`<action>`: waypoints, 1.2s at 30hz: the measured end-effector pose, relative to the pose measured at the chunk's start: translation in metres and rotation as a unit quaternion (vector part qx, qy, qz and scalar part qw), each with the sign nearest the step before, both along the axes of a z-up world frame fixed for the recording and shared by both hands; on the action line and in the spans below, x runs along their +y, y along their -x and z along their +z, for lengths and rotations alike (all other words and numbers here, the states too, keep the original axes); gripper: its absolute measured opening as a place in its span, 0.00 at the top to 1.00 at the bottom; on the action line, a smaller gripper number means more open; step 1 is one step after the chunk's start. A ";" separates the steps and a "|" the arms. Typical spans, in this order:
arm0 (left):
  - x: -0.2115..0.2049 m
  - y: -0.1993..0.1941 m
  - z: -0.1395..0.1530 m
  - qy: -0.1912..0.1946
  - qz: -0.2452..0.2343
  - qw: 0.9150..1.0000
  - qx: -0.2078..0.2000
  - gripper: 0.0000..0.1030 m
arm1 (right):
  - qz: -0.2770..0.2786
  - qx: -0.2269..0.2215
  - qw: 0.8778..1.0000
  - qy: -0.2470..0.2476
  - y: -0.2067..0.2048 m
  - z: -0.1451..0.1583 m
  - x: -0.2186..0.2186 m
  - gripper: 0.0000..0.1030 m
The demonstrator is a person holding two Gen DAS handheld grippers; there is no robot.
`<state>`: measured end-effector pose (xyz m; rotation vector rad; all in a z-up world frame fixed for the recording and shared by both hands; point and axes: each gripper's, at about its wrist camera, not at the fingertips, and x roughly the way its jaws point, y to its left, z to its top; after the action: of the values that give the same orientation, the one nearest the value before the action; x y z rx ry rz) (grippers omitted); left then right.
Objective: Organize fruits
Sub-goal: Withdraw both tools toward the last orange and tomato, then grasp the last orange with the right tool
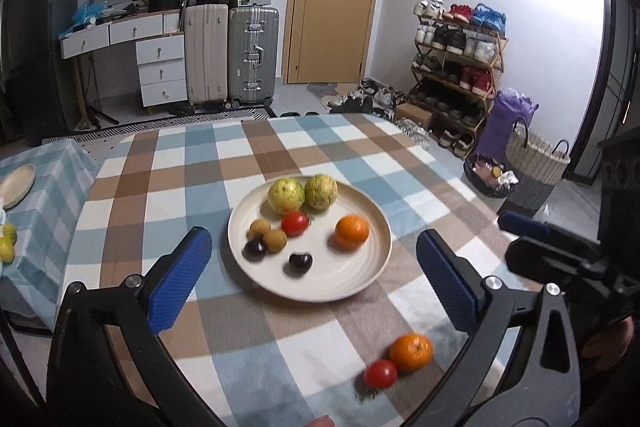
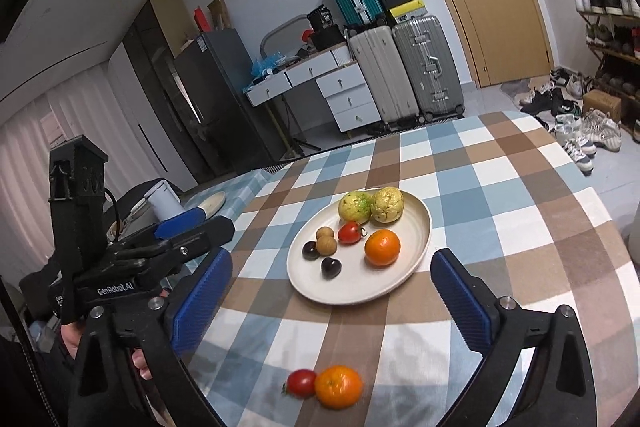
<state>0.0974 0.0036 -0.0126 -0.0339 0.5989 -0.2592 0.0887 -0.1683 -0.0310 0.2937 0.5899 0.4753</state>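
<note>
A cream plate (image 1: 340, 281) (image 2: 352, 289) sits mid-table with two green guavas (image 1: 302, 194) (image 2: 370, 205), a tomato (image 1: 295, 223), an orange (image 1: 351, 231) (image 2: 382, 247), two longans (image 1: 275, 241) and two dark fruits (image 1: 300, 262). Nearer me, a loose orange (image 1: 411, 346) (image 2: 338, 386) and a loose tomato (image 1: 380, 373) (image 2: 301, 383) touch each other on the checked cloth. My left gripper (image 1: 312, 237) is open and empty, held above the cloth short of the plate. The right gripper (image 2: 331, 255) is open and empty too, beside the left one.
A lower side table at the left carries a second cream plate (image 1: 16, 185) (image 2: 212, 203) and yellow-green fruits (image 1: 7, 243). A white cylinder (image 2: 164, 201) stands there. Suitcases (image 1: 232, 55), a shoe rack (image 1: 456, 67) and a woven basket (image 1: 534, 163) lie beyond the table edge.
</note>
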 end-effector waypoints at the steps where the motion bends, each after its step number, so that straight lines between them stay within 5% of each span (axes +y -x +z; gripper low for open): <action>1: -0.001 0.005 -0.002 -0.002 0.000 1.000 0.001 0.01 | 0.001 -0.001 1.000 0.001 0.004 0.000 0.000 0.00; 10: 0.003 0.039 -0.040 -0.005 0.007 1.000 0.021 0.01 | 0.006 0.012 0.999 0.031 0.036 -0.015 0.005 0.00; 20: 0.023 0.049 -0.083 0.043 0.030 0.997 0.057 0.01 | 0.005 0.044 0.995 0.085 0.056 -0.052 0.021 0.00; 27: 0.019 0.053 -0.105 0.023 0.016 0.998 0.058 0.01 | 0.013 0.083 0.995 0.060 0.049 -0.078 0.019 0.00; 36: 0.027 0.048 -0.111 0.045 0.022 0.997 0.065 0.01 | 0.022 0.110 0.993 0.048 0.032 -0.092 0.023 0.00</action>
<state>0.0498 0.0310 -0.1234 -0.1516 0.7153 -0.2422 0.0567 -0.1454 -0.1227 0.2425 0.8329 0.4588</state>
